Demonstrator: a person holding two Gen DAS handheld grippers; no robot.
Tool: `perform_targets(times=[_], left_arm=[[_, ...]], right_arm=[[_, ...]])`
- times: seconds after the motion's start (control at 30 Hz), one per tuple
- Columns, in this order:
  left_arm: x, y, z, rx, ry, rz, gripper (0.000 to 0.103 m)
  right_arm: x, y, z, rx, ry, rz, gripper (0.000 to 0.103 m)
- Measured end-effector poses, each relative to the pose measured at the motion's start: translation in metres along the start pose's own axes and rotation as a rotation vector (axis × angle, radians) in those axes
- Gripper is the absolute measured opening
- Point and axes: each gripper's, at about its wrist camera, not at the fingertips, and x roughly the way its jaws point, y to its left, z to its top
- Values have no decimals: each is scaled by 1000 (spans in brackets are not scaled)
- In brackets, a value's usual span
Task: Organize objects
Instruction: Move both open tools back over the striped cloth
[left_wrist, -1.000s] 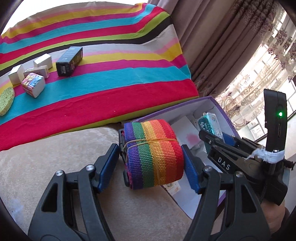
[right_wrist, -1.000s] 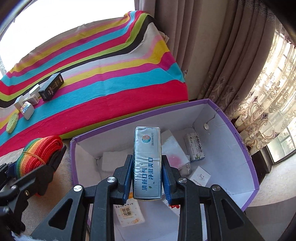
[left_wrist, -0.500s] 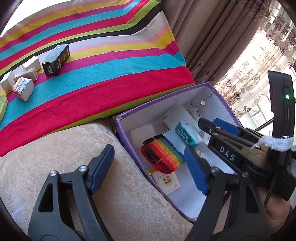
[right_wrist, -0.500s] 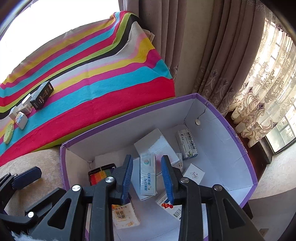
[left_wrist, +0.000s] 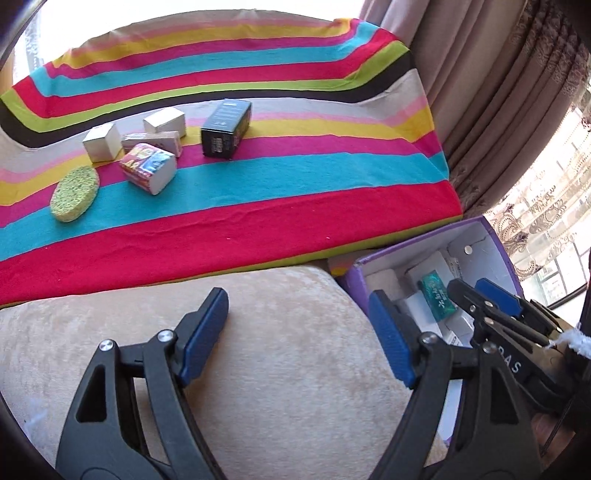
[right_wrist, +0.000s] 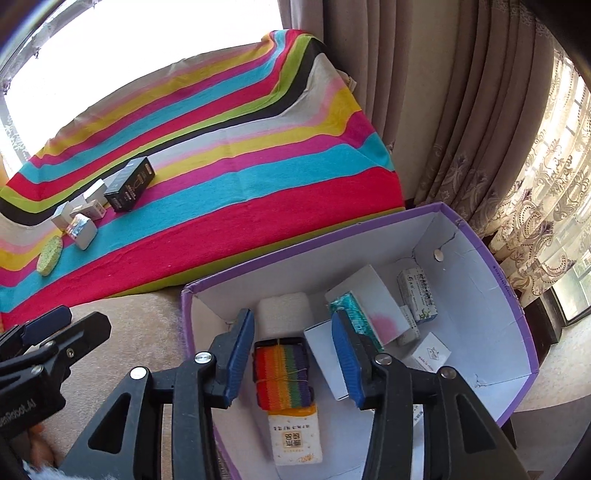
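Observation:
My left gripper (left_wrist: 299, 332) stands open and empty above a beige cushion (left_wrist: 280, 369), just left of the purple box (right_wrist: 498, 277). My right gripper (right_wrist: 293, 354) hangs over the box's left part. Its jaws are opening and the pads touch nothing. Far below the gap, on the box floor, lies the rainbow strap roll (right_wrist: 282, 376) on a cracker pack (right_wrist: 295, 435). The teal pack (right_wrist: 351, 306) lies loose in the box against a white carton (right_wrist: 373, 295). On the striped cloth (left_wrist: 295, 177) sit a black box (left_wrist: 227, 129), a colourful pack (left_wrist: 147, 168) and a green sponge (left_wrist: 75, 194).
Small white boxes (left_wrist: 101, 142) stand beside the black box on the cloth. More small cartons (right_wrist: 417, 295) lie in the purple box. Brown curtains (right_wrist: 424, 110) hang behind the box, with a lace-curtained window at the right.
The left gripper let the rainbow roll drop into the box and swung left over the cushion. The right gripper opened, and the teal pack fell into the box.

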Motion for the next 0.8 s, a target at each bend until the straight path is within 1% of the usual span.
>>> perform_targets(times=[0.2,0.43,0.57,0.8], left_arm=[[-11,49,1,-102,-20,46,81],[-21,100,1,-193,-28,94,82],[-25,128,1,-229,-25,137,84],[-28,164,4,-266,-24,193,84]], right_arm=[[-6,43,-1,-77,-14,63,45],[-6,95,-3,-169,-5,131,45],[-5,121,-4,-225,-1,153,45],[2,152,-4,-293,12,175,46]])
